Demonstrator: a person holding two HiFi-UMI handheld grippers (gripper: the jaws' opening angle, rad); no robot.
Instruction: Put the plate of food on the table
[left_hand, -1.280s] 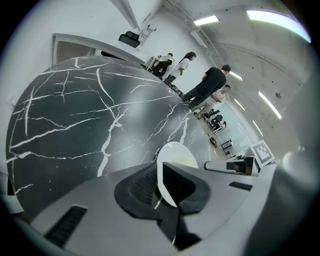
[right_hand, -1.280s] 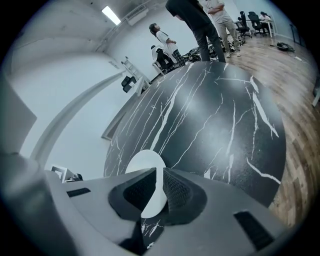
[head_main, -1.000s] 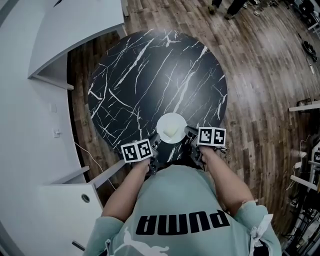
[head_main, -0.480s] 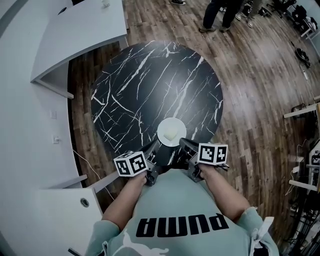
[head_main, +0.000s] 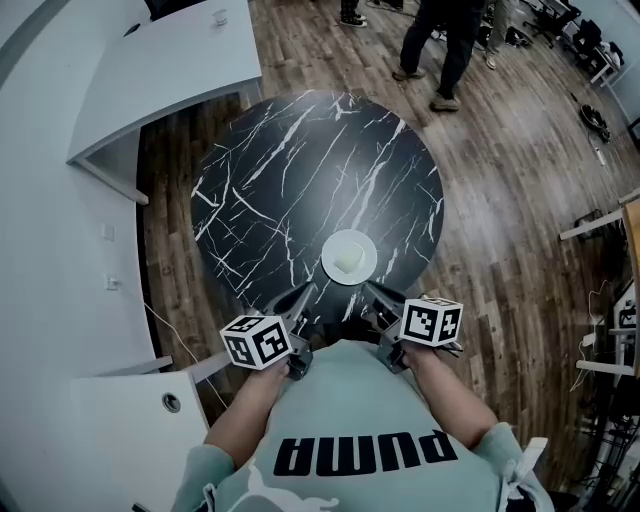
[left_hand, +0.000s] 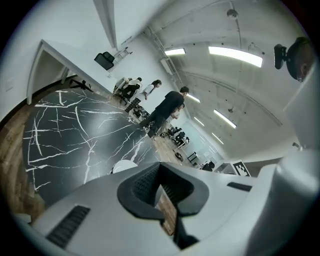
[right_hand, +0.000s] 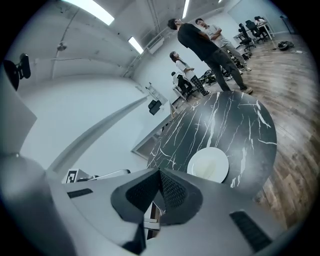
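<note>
A white plate (head_main: 349, 257) with a pale piece of food on it rests on the round black marble table (head_main: 300, 170), near the table's close edge. The left gripper view shows the plate (left_hand: 123, 166) just beyond the jaws, and the right gripper view shows the plate (right_hand: 209, 165) too. My left gripper (head_main: 300, 296) hangs off the table's edge, short of the plate and to its left, jaws shut with nothing between them. My right gripper (head_main: 372, 293) sits to the plate's right, also drawn back from it, shut and empty.
A white counter (head_main: 160, 70) runs along the far left, and a white cabinet (head_main: 110, 420) stands at the near left. People (head_main: 440, 40) stand on the wooden floor (head_main: 520, 180) beyond the table. Desks and chairs line the right side.
Both grippers have drawn back from the plate toward the person's body. The plate stays where it was on the table.
</note>
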